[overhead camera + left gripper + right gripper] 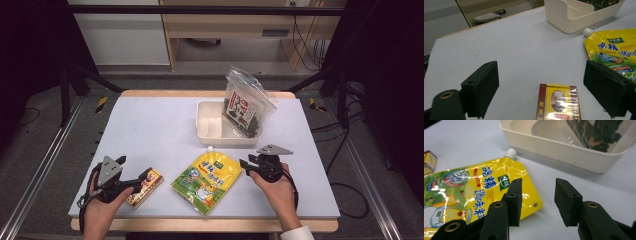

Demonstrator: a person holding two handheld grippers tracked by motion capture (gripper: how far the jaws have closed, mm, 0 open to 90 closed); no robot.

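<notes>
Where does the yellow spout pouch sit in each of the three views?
High view: yellow spout pouch lies flat at centre front, between the two grippers.
Left gripper view: at the right edge, white cap toward the tray.
Right gripper view: left half, its corner beside the near jaw.
Shared landmark: the cream tray, just beyond the pouch's white cap.
</notes>
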